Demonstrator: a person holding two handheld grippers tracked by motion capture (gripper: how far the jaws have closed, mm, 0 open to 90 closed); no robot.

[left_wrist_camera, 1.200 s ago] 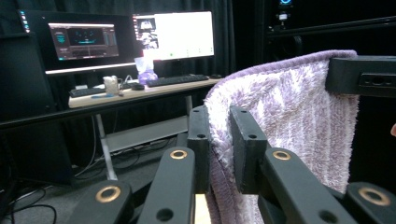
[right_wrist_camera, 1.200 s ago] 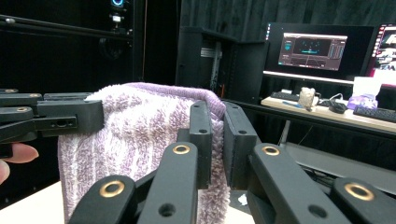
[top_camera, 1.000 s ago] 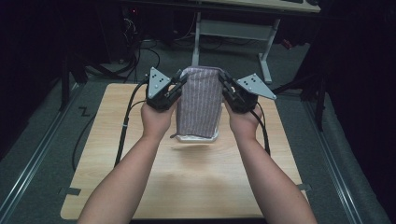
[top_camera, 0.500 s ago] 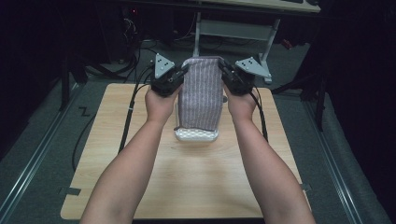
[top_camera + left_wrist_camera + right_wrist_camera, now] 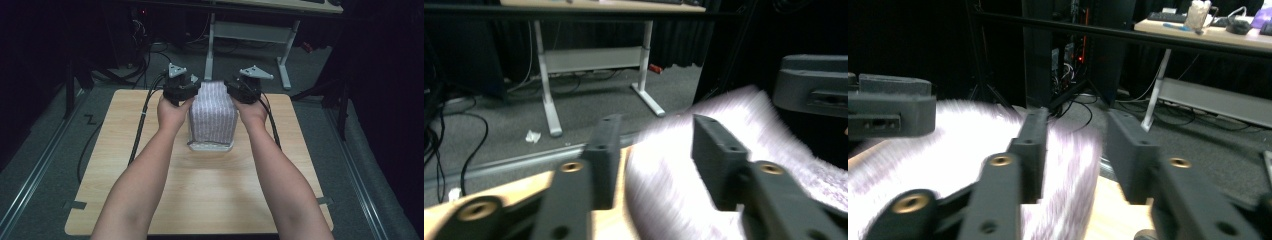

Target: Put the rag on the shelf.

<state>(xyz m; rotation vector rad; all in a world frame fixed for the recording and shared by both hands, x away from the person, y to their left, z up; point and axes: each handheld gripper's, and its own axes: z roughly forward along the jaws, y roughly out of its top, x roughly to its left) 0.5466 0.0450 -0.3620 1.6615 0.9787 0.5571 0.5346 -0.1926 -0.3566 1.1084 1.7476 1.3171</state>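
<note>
Gripping the far corners of a striped cloth (image 5: 212, 117), the left gripper (image 5: 181, 89) and the right gripper (image 5: 243, 88) are each holding one top corner, so the fabric is hanging between them as a flat panel over the middle of the wooden table (image 5: 150, 170). In the left gripper view the jaws of the left gripper (image 5: 656, 145) are looking fairly wide apart, with blurred cloth (image 5: 684, 165) lying between them and against the right-hand jaw; whether they are truly pinching it I cannot tell. The right gripper (image 5: 1075, 150) is showing the same picture mirrored, its jaws spread with cloth (image 5: 973, 155) across the left-hand one.

The lower edge of the cloth is resting on the table, where a paler folded layer is lying under it. Holding two corners level and apart is probably keeping the panel taut and square, which would suit laying it down as a neat fold. The person's forearms are reaching in parallel, keeping the pull even on both sides.
</note>
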